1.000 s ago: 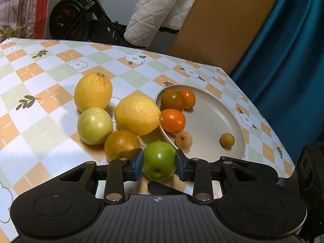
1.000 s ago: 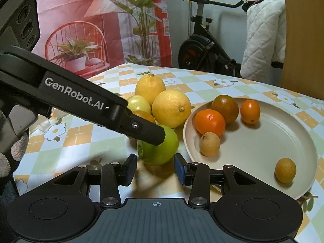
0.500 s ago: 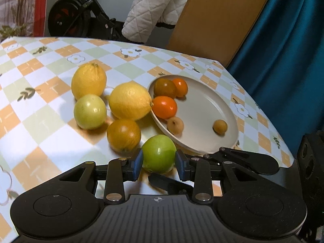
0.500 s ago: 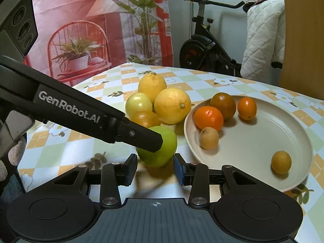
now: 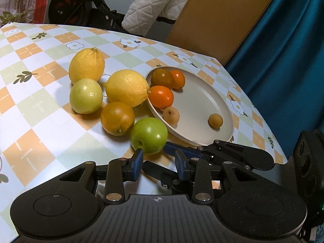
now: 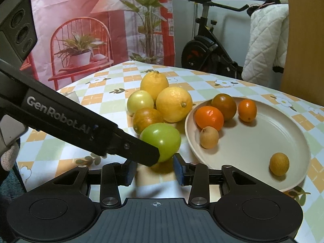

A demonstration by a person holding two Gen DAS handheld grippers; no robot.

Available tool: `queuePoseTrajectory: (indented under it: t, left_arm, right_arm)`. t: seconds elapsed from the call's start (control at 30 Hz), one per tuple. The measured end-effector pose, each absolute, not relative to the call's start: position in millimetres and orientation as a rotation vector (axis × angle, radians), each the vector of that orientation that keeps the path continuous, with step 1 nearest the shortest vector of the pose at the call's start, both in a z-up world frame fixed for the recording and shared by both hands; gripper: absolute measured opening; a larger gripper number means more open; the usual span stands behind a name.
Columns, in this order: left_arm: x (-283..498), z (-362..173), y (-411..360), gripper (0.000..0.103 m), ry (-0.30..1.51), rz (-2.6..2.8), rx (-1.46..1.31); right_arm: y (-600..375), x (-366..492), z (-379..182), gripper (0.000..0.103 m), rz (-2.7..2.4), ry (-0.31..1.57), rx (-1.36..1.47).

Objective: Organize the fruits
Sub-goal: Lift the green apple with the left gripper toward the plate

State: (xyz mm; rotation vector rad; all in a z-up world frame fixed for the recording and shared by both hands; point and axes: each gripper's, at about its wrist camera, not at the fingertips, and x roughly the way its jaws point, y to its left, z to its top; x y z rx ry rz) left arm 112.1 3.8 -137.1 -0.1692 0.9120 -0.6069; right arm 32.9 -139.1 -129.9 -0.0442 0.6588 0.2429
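The left gripper [image 5: 159,163] is letting go: half a second back its pads were pinching the green apple [image 5: 149,135], and now the jaws are standing apart with the apple sitting on the tablecloth [image 5: 40,125] just ahead of the fingertips, its near side dipping slightly between them. The whole gripper is drawing back, so the fruit cluster is showing farther out in front than before.

The right gripper [image 6: 155,171] is holding its place, jaws spread wide, nothing between them. Its view has the green apple [image 6: 162,137] just ahead, and the left gripper's dark finger [image 6: 129,147] is slanting in from the left, crossing in front of the apple's lower left side and blocking part of it.

Ahead and left of the left gripper, an orange-brown citrus [image 5: 117,118] is sitting just beside the apple, with a pale green fruit [image 5: 86,96] and two lemons [image 5: 127,88] bunched beyond it. Ahead and right, the cream plate [image 5: 202,93] is lying close to the apple, carrying a bright orange [image 5: 162,97], a dark mottled citrus [image 5: 162,79], a small orange fruit [image 5: 178,79] and two small tan fruits [image 5: 171,115].
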Motion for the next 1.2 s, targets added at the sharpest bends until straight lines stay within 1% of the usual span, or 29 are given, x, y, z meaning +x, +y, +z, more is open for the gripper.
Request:
queuePoseTrajectory:
  t: [0.1, 0.43, 0.67, 0.9, 1.0, 1.2]
  left_arm:
    - [112.2, -135.9, 6.2, 0.036, 0.908, -0.596, -0.171]
    - [123.1, -130.7, 14.6, 0.037, 0.892, -0.557, -0.246]
    - [134.5, -110.3, 1.5, 0.037, 0.829, -0.601, -0.174]
    - [164.0, -117.4, -9.2, 0.037, 0.899, -0.609, -0.121]
    - [169.4, -121.1, -7.3, 0.037, 0.917, -0.624, -0.116]
    - [170.6, -127.3, -5.9, 0.037, 0.951, -0.642, -0.095]
  right_arm:
    - [-137.4, 33.8, -131.4, 0.03, 0.243, 0.671, -0.058]
    - [-143.0, 38.0, -131.4, 0.034, 0.219, 0.675, -0.028]
    - [-146.5, 41.7, -133.1, 0.034, 0.211, 0.686, 0.008]
    - [-144.0, 48.9, -133.8, 0.035, 0.208, 0.7, 0.025]
    - [-141.2, 52.3, -133.6, 0.037, 0.212, 0.702, 0.022]
    - [-143.5, 56.5, -133.0, 0.037, 0.202, 0.701, 0.045]
